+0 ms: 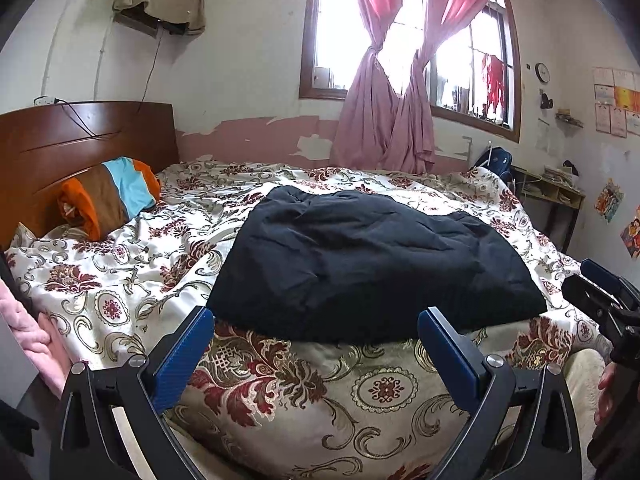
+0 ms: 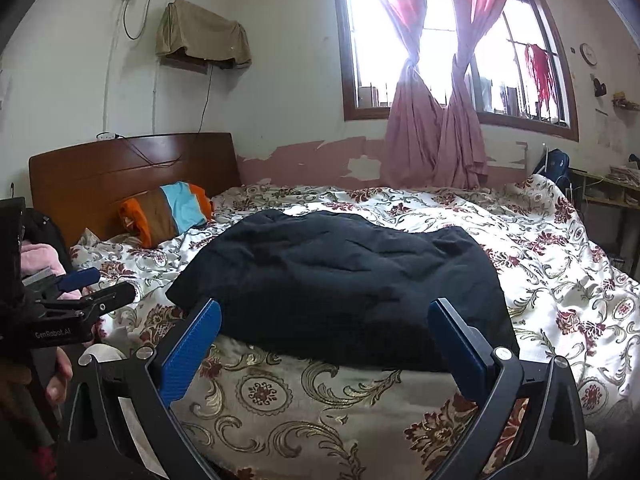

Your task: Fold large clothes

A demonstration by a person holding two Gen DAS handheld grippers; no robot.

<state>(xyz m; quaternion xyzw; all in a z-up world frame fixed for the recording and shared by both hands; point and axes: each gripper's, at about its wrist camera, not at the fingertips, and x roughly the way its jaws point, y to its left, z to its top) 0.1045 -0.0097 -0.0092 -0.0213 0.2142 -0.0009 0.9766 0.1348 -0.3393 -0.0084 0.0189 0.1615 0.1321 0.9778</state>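
- Left wrist view: the left tongs (image 1: 316, 322) hang spread wide over the near edge of the bed (image 1: 120, 280), pinching nothing.
- The dark garment (image 1: 372, 264) lies bunched in the middle of the flowered bedspread, just beyond the blue fingertips (image 1: 434, 322).
- A striped pillow (image 1: 112, 196) sits far left by the headboard (image 1: 60, 140).
- Right wrist view: the right tongs (image 2: 324, 312) are spread wide too, empty, with the garment (image 2: 348, 280) just beyond them.
- The left tongs (image 2: 86, 282) show at the left edge; from here I cannot tell their spread.
- Pink curtains (image 2: 436, 120) hang knotted at the far window.
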